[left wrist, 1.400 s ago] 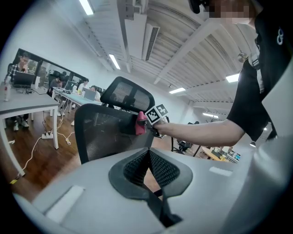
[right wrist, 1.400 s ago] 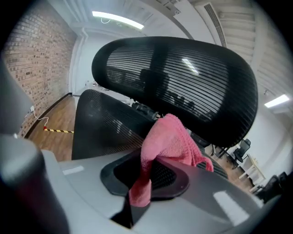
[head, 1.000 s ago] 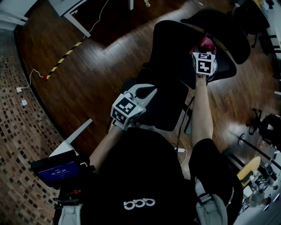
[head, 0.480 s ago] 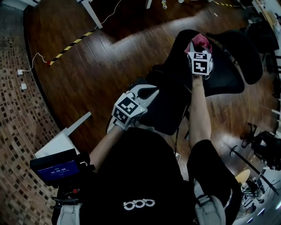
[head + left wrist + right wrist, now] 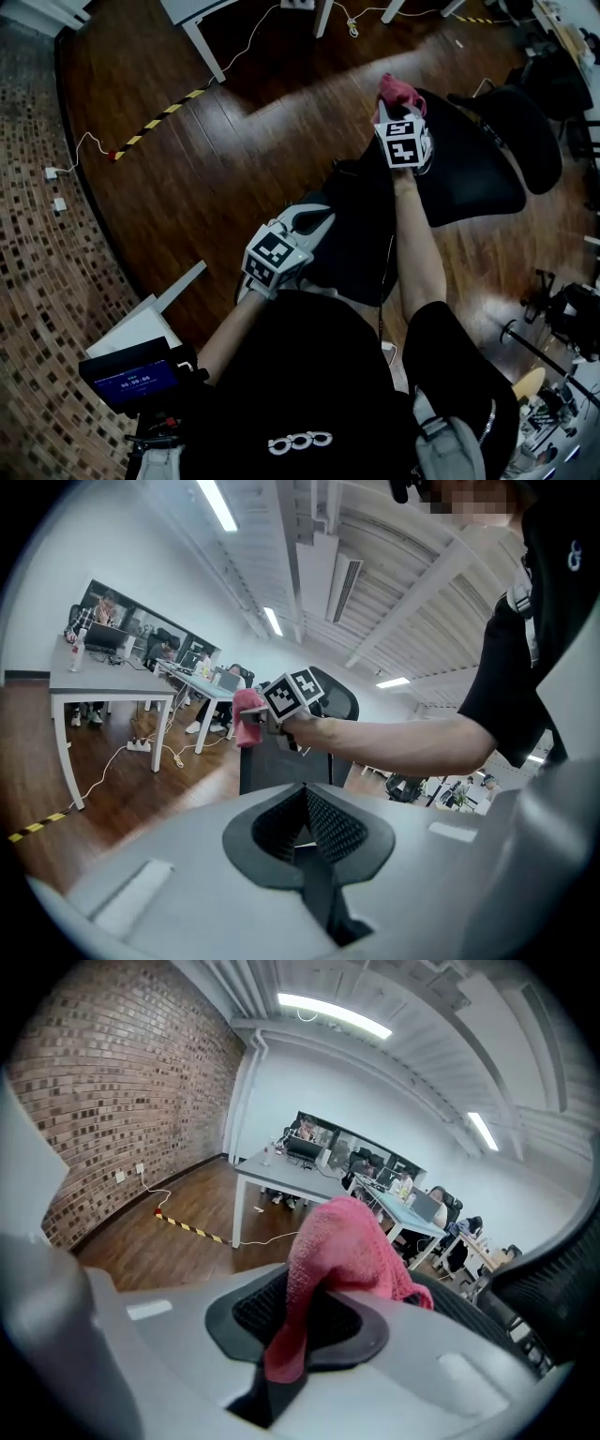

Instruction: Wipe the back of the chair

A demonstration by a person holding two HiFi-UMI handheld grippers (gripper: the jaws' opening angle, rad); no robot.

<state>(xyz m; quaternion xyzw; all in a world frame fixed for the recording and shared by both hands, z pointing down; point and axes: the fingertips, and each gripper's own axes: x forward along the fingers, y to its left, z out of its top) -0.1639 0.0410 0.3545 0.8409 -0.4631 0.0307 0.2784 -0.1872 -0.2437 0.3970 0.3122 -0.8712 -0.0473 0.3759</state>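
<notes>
A pink terry cloth (image 5: pixel 342 1241) is gripped between the fingers of the right gripper (image 5: pixel 305 1316). One end is pinched low between the pads, and the bulk is bunched above and beyond the fingertips, spilling toward 2 o'clock. The cloth is seen to be fluffy, crumpled and folded over itself.

In the head view the cloth is found at 12 o'clock of the right gripper, at the top edge of the backrest of a black office chair (image 5: pixel 361 234). Whether it is pressed against that edge cannot be told.

The left gripper (image 5: pixel 314 217) is held at 7 o'clock of the right one, beside the lower backrest and well apart from the cloth. Its fingers are closed together with nothing between them. The chair is stood on a brown wooden floor (image 5: pixel 234 122).
</notes>
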